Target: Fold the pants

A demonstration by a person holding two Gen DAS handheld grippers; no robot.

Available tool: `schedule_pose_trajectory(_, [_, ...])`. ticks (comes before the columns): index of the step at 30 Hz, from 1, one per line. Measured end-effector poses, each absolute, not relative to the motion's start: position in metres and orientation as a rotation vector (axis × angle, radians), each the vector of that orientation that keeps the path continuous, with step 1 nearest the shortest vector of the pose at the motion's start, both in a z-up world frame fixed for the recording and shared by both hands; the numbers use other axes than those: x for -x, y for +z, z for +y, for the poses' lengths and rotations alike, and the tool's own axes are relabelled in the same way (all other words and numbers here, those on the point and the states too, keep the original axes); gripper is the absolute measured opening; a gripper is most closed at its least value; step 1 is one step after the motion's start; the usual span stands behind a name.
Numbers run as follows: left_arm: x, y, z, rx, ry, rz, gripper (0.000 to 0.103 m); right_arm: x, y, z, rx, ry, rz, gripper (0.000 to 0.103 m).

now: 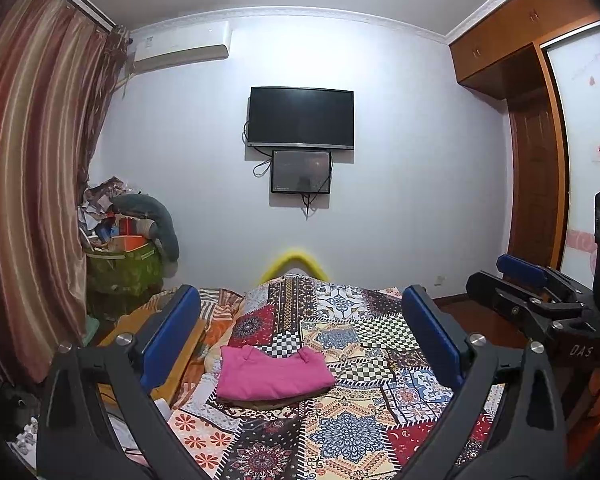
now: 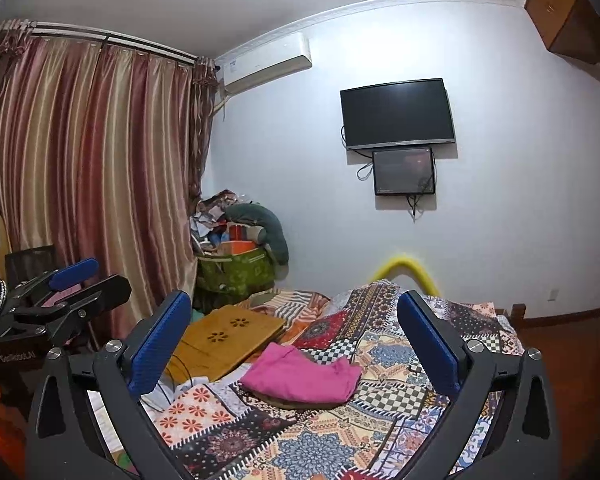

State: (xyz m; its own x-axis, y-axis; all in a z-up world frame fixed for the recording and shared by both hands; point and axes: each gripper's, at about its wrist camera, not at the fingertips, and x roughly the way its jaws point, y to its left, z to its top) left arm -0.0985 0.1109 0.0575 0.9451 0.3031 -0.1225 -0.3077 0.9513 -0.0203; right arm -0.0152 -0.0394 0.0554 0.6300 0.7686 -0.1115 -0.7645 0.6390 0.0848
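Note:
The pink pants (image 1: 272, 374) lie folded in a compact stack on the patterned patchwork bedspread (image 1: 364, 420); they also show in the right wrist view (image 2: 304, 372). My left gripper (image 1: 300, 304) is open and empty, raised above and short of the pants. My right gripper (image 2: 296, 310) is open and empty, also held back above the bed. The right gripper shows at the right edge of the left wrist view (image 1: 528, 280), and the left gripper shows at the left edge of the right wrist view (image 2: 76, 280). Neither touches the pants.
A wooden lap tray (image 2: 228, 334) lies on the bed left of the pants. A green bag piled with clutter (image 2: 236, 264) stands by the striped curtain (image 2: 88, 168). A TV (image 1: 300, 118) hangs on the far wall. A wooden wardrobe (image 1: 536, 160) is at right.

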Motion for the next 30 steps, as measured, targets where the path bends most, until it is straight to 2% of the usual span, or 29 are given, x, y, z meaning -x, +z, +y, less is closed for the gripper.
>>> schedule_pose_trajectory(30, [0.085,0.048,0.118,0.054,0.274,0.146,0.102,0.016,0.058,-0.042,-0.028,0.862,0.162,0.103])
